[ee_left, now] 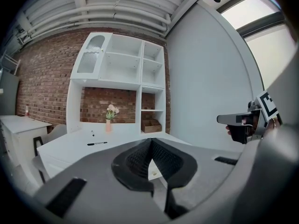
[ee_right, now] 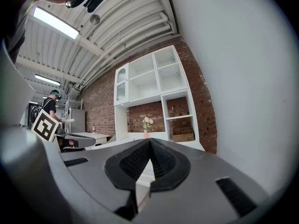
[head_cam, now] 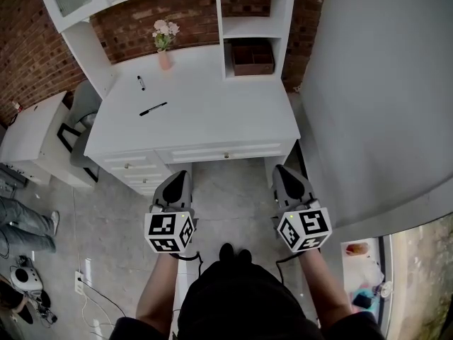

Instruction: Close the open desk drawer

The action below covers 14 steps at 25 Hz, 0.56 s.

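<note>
The white desk [head_cam: 212, 119] stands ahead against a brick wall. Its wide centre drawer [head_cam: 226, 151], with a small knob, shows its front just under the desktop edge; how far it stands out I cannot tell. A stack of smaller drawers [head_cam: 134, 170] sits to the left of it. My left gripper [head_cam: 181, 180] and right gripper [head_cam: 284, 173] hover side by side over the floor, short of the drawer and touching nothing. Both are shut and empty, with the jaw tips meeting. In the left gripper view the left gripper [ee_left: 150, 143] points at the drawer knob [ee_left: 153, 174]. In its own view the right gripper [ee_right: 150, 143] points at the desk.
Two black pens [head_cam: 153, 108] and a vase of flowers [head_cam: 164, 44] lie on the desktop. A brown box [head_cam: 253, 59] sits in the hutch shelf. A grey wall [head_cam: 375, 83] runs close on the right. On the left are a chair [head_cam: 79, 122], a white cabinet [head_cam: 32, 129], a person's legs [head_cam: 25, 222] and floor cables.
</note>
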{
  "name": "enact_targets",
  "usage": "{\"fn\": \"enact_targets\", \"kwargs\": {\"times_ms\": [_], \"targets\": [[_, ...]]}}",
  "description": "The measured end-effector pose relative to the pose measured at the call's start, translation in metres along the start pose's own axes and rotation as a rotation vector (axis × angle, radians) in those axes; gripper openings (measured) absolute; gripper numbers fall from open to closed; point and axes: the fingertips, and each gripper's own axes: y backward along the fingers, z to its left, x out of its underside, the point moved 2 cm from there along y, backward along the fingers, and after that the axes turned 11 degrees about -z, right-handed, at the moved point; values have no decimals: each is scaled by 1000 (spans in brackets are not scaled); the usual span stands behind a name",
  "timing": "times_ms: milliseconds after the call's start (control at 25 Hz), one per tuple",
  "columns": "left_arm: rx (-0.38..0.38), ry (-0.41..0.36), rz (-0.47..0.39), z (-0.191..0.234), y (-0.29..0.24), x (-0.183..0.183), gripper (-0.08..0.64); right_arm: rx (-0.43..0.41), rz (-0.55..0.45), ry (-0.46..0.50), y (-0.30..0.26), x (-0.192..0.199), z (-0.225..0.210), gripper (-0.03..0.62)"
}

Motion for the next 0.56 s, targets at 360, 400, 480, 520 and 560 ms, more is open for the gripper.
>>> {"fn": "enact_targets", "kwargs": {"times_ms": [360,400,480,520,560], "targets": [[0,-18,-20,-6,-1,-4,9,2,-8,-6,7,1,-6,5],[-2,-17,-20,-6,-1,-4,9,2,-7,-8,7,1,-7,4],[-5,-14,-17,-7,-1,-3,9,3,-5,-11,8,2,-9,5],[-7,-13,-16,-7,-1,-2,9,2,-3,-13,8,2,-9,4],[-9,-12,-14,-7,-1,-2,9,2,-2,-14,8,2,-10,5]]}}
